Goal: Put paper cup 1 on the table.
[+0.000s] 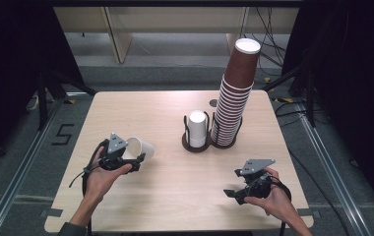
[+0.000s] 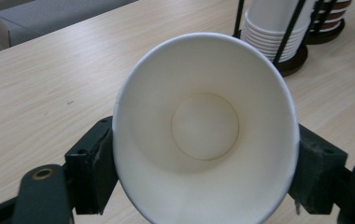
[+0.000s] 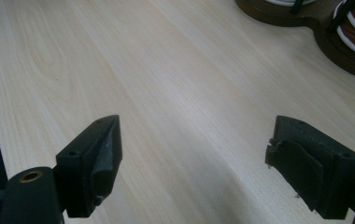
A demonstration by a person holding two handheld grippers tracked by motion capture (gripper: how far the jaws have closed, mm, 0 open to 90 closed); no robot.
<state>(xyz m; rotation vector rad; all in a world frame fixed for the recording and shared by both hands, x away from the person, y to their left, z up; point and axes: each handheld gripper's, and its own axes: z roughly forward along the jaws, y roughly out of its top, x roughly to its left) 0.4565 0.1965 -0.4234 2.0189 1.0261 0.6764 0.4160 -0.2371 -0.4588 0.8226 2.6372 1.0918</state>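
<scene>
Clamped between the left gripper's (image 2: 203, 186) jaws, a white paper cup (image 2: 206, 126) lies on its side, mouth facing back; the cup holder (image 2: 293, 63) stands ahead. Right gripper (image 3: 192, 158) hovers wide open over the table (image 3: 175, 84).

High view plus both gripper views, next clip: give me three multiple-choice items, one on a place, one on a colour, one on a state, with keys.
1. Where does the tall stack of brown paper cups stand?
A. far right part of the light wooden table
B. near left corner
C. on the floor

2. What colour is the inside of the paper cup in the left claw?
A. brown
B. white
C. black

3. How is the right claw?
A. shut on a cup
B. shut on nothing
C. open, holding nothing

Key: 1 A, the high view shows it at the table's far right, beside the short stack of white paper cups. 2 B, the left gripper view looks into a white interior. 3 C, its jaws stand apart over bare wood.
</scene>
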